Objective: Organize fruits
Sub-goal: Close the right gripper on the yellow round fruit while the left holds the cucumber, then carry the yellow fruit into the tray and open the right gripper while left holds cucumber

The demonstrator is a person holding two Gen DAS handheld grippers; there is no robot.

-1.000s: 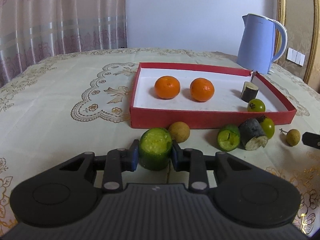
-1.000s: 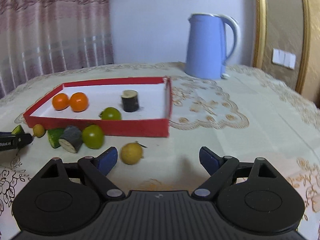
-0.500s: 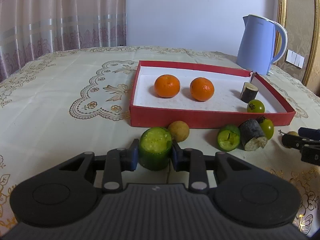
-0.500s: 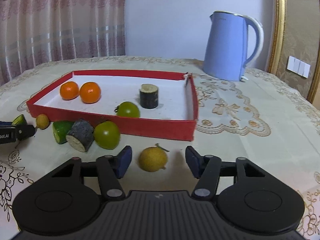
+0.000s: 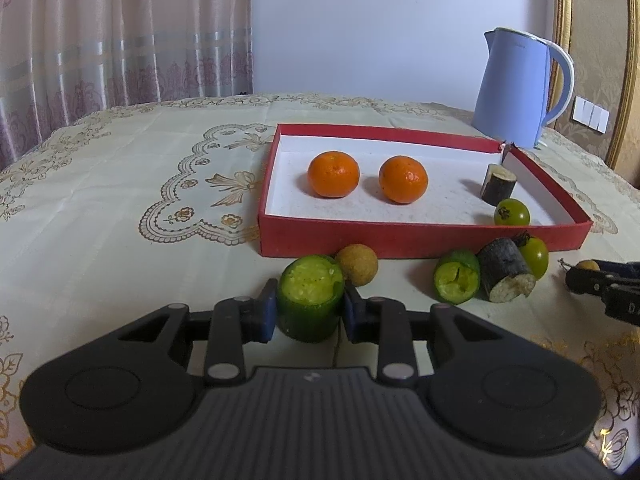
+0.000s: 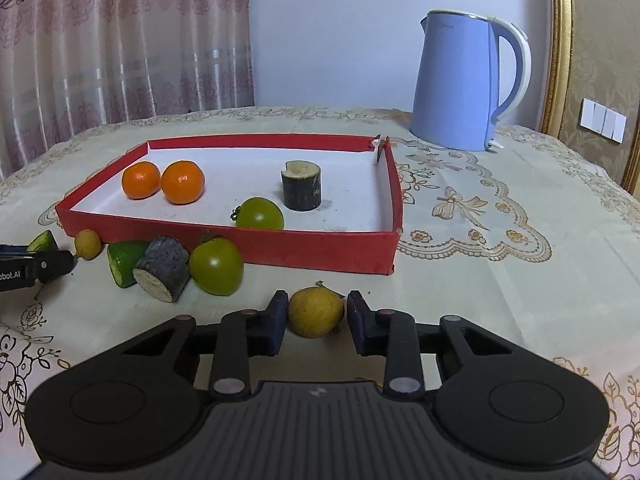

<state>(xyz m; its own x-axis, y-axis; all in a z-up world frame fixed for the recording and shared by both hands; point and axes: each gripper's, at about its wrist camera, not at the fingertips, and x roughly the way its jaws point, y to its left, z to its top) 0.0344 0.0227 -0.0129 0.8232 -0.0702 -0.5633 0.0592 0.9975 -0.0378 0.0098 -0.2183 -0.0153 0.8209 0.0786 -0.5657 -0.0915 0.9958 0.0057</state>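
Observation:
My left gripper (image 5: 310, 314) is shut on a short green cucumber chunk (image 5: 310, 292) standing on the tablecloth in front of the red tray (image 5: 400, 236). My right gripper (image 6: 316, 314) is closing its jaws around a small yellow round fruit (image 6: 316, 311), and the pads meet its sides. Inside the tray lie two oranges (image 5: 333, 174), a green tomato (image 6: 259, 213) and a dark cane stub (image 6: 302, 186). Outside its front wall sit a brown round fruit (image 5: 357, 265), another cucumber chunk (image 5: 457, 282), a dark cane piece (image 5: 506, 274) and a green tomato (image 5: 535, 256).
A blue kettle (image 6: 468, 80) stands behind the tray's far right corner. Curtains hang beyond the table's far edge. Embroidered cloth (image 6: 480, 208) covers the table on both sides of the tray.
The right gripper slid in around the yellow fruit and its jaws went from wide open to closed against it. The left gripper kept still, holding the cucumber chunk.

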